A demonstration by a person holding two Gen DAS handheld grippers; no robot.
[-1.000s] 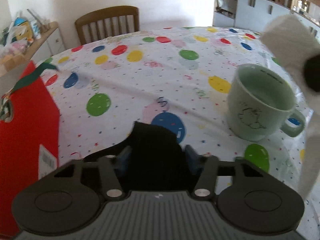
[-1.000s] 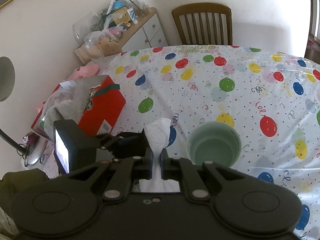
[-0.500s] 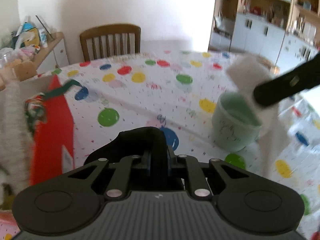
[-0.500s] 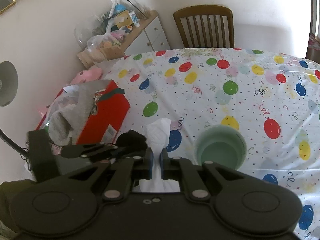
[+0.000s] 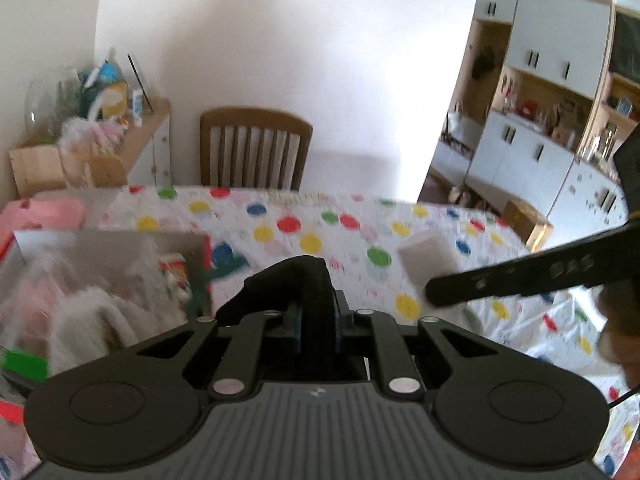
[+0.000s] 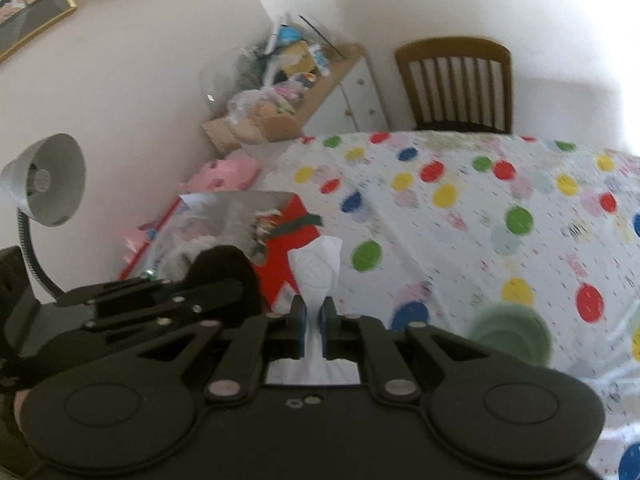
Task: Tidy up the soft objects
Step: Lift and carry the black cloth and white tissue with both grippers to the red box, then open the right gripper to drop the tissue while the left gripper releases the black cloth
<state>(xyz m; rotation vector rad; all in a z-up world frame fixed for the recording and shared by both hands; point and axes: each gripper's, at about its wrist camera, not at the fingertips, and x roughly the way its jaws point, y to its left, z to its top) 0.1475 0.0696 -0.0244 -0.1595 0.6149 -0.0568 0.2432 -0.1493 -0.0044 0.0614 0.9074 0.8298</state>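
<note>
Black cloth (image 5: 298, 280) is sitting pinched in the left claw (image 5: 316, 316), white tissue (image 6: 318, 272) in the right claw (image 6: 314, 330); red box (image 6: 288, 256) at ten o'clock. Thin grips are risking slippage.

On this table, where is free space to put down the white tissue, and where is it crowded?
Free: the spotted tablecloth between the red box and the green mug, and the far stretch toward the wooden chair. Crowded: the near-left corner, where the red box is stuffed with soft things and the left hand-held gripper holds a black cloth.
</note>
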